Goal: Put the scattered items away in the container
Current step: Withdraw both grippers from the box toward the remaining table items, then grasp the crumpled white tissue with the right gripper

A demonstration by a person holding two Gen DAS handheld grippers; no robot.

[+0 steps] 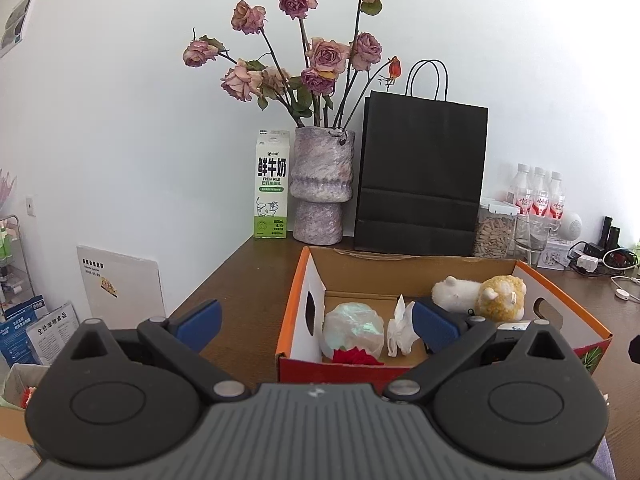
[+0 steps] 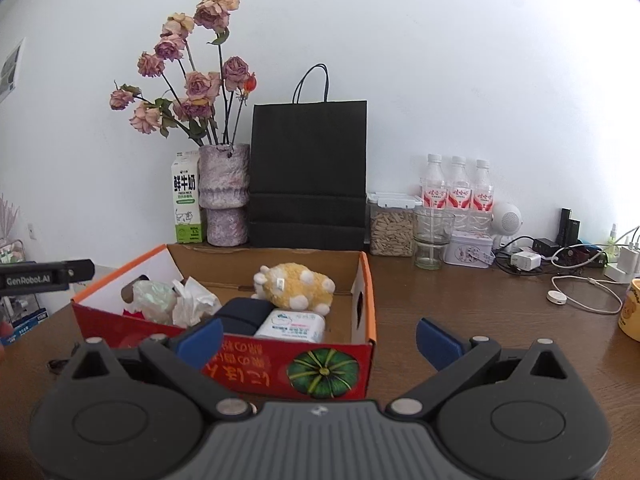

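An open cardboard box (image 1: 568, 300) (image 2: 366, 280) with red and orange sides stands on the brown table. In it lie a yellow and white plush toy (image 1: 482, 294) (image 2: 298, 288), a clear bag (image 1: 352, 330) (image 2: 154, 296), crumpled tissue (image 1: 400, 326) (image 2: 194, 304), a red cloth flower (image 1: 354, 356), a dark case (image 2: 242, 314) and a white tin (image 2: 292, 326). My left gripper (image 1: 316, 326) is open and empty, in front of the box's left part. My right gripper (image 2: 320, 340) is open and empty, before the box's front right corner.
At the back wall stand a milk carton (image 2: 186, 200), a vase of dried roses (image 2: 224, 200), a black paper bag (image 2: 308, 176), a seed jar (image 2: 392, 224), a glass (image 2: 432, 238), three bottles (image 2: 458, 188) and chargers with cables (image 2: 576, 276). A yellow mug (image 2: 631, 310) is at far right.
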